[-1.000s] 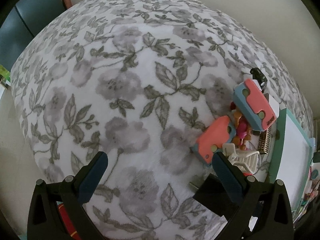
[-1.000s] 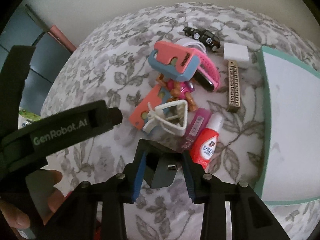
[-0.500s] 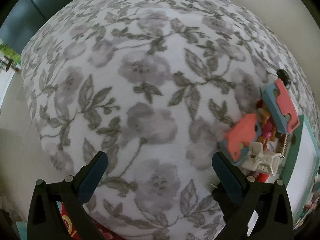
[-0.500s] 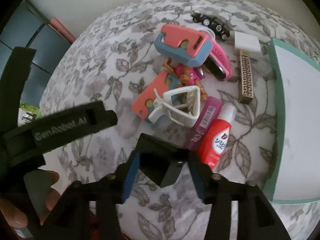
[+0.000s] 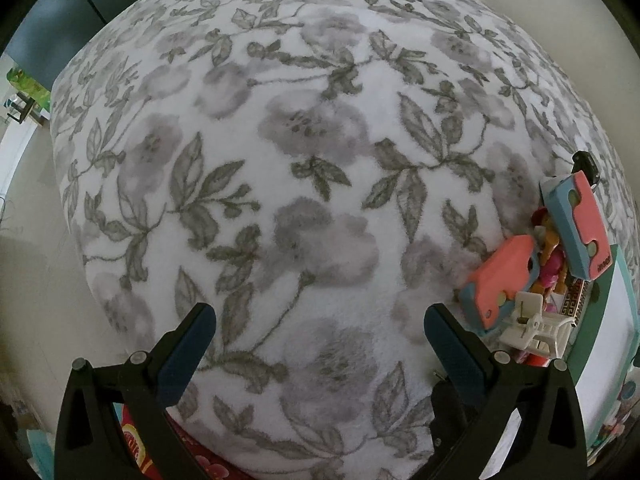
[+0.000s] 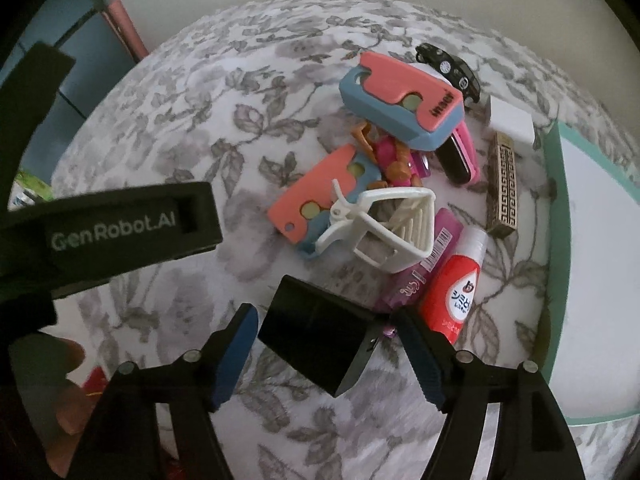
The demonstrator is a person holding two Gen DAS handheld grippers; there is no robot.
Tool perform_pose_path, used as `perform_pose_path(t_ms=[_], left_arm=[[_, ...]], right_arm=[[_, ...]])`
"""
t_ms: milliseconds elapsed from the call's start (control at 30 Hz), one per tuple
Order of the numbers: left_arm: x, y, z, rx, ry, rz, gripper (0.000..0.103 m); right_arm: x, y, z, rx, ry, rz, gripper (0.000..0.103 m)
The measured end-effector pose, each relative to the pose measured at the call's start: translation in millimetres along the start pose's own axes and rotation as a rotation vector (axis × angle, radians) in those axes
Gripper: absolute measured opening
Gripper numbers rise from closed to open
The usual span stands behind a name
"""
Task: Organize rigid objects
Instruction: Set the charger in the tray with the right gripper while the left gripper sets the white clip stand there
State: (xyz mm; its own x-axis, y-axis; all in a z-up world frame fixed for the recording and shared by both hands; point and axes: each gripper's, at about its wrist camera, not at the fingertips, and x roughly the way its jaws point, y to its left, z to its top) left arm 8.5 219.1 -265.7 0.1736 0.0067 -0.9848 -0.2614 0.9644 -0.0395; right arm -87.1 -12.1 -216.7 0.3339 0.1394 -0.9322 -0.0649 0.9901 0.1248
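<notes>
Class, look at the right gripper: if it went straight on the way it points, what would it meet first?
Most likely the black block lying between the right gripper and the floral cloth; depth is unclear.

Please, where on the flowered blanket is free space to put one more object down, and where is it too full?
The flowered blanket lies bare from its far edge to the left tongs, up to the coral-and-blue case. It is crowded by the teal-framed board: white hair claw, red bottle, black block.

"GenRobot.AI" runs in pale letters along the black left tongs (image 6: 132,226) at left. Japanese characters mark the red bottle (image 6: 456,288) at right; a barcode sits on the purple tube (image 6: 424,268).
</notes>
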Motion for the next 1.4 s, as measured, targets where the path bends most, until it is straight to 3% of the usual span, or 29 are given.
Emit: perform_pose_path(t_ms=[133, 200, 400, 633, 900, 1067, 1400], left_arm=[[11.3, 0.4, -1.5, 0.003, -0.008, -0.004, 0.103], [-1.4, -6.4, -3.5, 0.004, -0.009, -0.01, 0.103], [-19.9, -18.9, -7.7, 0.002, -0.021, -0.053, 0.103], [-44.0, -38.8, -12.7, 0.028, -0.067, -0.061, 0.103], [-64.8, -76.3, -21.5, 0.087, -0.077, -0.082, 0.103], [-77.4, -116.0, -32.4, 0.178, -0.095, -0.072, 0.103], [-88.9, -201.7, -62.4, 0.369, -0.113, -0.018, 0.103]], right_arm=[[6.0, 7.6, 1.9, -0.023, 0.015, -0.052, 0.073], [9.7, 3.9, 2.4, -0.006, 0.027, -0.064, 0.069], [7.9, -13.1, 3.1, 0.065, 0.04, -0.018, 0.069], [-15.4, -43.6, 4.8, 0.226, 0.006, 0.063, 0.069], [-46.7, -97.6, 3.8, 0.386, -0.061, 0.006, 0.069], [-71.3, -136.0, -9.7, 0.493, -0.099, -0.12, 0.069], [-86.6, -185.1, -28.1, 0.672, -0.118, -0.106, 0.069]])
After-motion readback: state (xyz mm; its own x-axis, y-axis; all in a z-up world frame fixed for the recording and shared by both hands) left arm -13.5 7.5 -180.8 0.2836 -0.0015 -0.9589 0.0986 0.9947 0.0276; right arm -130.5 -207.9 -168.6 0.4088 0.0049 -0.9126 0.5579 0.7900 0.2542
